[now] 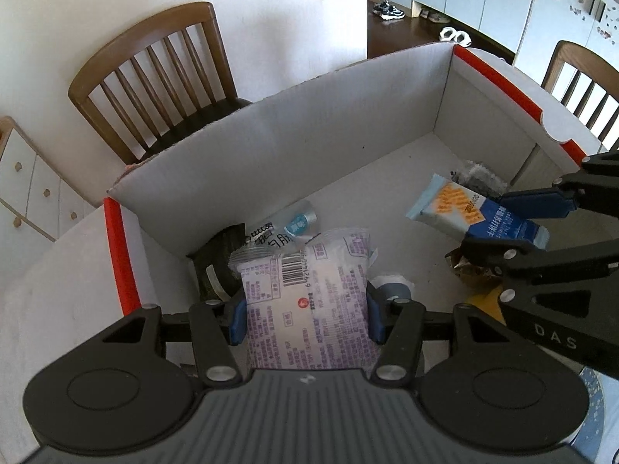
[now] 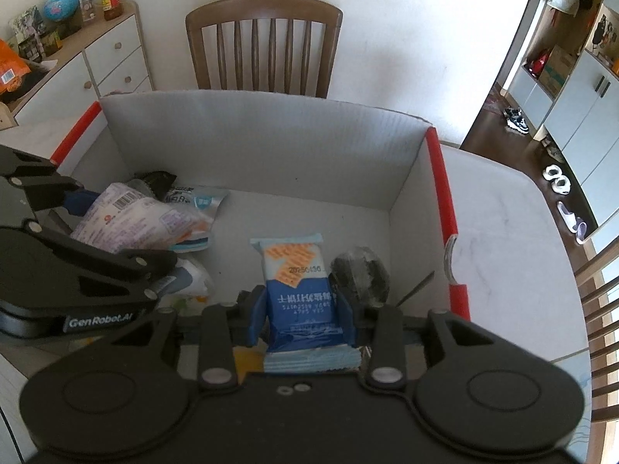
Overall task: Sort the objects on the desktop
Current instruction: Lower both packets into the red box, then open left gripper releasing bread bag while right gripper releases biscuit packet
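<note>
Both grippers hang over an open white cardboard box [image 1: 309, 123] with red-edged corners, standing on a pale tabletop.

In the left wrist view, the left gripper [image 1: 305, 319] sits at the bottom centre, its blue pads pressed against the two sides of a white packet with purple print [image 1: 305, 290] and a barcode. The jaws stand about half open, filled by the packet's width, and the packet points up the frame into the box. Just beyond it lie a dark green pouch [image 1: 216, 266] and a clear sachet with a teal label [image 1: 290, 228], both near the box's left wall.

In the right wrist view, the right gripper [image 2: 301, 321] is at the bottom centre, jaws fairly narrow, clamped on the dark blue lower part of a blue and white snack packet [image 2: 298, 282] with orange squares printed on its pale upper half. Whether the packet touches the box floor I cannot tell. Just right of it on the floor of the box rests a dark round lump in clear wrap [image 2: 361, 274], close to the right wall.

A wooden chair [image 2: 263, 46] stands behind the box against a white wall.
</note>
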{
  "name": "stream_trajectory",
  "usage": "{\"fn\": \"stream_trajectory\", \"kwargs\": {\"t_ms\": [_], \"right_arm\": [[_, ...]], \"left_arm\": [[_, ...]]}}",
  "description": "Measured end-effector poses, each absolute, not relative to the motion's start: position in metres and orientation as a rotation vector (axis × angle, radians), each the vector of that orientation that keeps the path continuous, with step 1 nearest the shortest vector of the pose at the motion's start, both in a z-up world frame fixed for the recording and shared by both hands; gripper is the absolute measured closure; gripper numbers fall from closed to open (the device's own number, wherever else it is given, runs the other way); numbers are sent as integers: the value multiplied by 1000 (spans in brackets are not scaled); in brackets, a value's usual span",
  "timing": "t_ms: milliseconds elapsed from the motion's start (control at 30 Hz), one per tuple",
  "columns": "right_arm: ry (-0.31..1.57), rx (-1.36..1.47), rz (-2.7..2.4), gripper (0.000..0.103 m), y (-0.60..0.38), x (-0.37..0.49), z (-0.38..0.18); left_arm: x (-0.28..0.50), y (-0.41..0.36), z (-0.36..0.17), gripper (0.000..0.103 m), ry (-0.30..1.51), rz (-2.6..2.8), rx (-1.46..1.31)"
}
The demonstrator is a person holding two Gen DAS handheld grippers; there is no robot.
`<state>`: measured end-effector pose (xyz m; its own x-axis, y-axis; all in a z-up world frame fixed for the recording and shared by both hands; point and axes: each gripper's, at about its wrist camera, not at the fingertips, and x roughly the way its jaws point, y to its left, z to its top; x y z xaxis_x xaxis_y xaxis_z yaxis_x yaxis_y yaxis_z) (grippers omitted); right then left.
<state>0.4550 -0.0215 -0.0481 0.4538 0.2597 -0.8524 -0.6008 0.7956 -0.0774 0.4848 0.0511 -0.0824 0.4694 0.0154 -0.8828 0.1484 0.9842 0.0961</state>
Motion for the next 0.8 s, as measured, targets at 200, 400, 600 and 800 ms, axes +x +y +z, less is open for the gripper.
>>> {"fn": "stream_trajectory", "kwargs": {"t_ms": [200,400,600,800], "right_arm": [[971,-379,548,56,-26,454,-47],[965,-359,560,55,-37,450,-37],[945,-348,596,54,-50,439,-24],[921,-353,622,52,-58,425,-8]], "left_arm": [[482,51,-81,38,1070,-90,138],[476,52,-74,21,1053,-75,112],[467,59,-61,21,1033,-58,78],[453,61,-47,21,1015,-57,40]]}}
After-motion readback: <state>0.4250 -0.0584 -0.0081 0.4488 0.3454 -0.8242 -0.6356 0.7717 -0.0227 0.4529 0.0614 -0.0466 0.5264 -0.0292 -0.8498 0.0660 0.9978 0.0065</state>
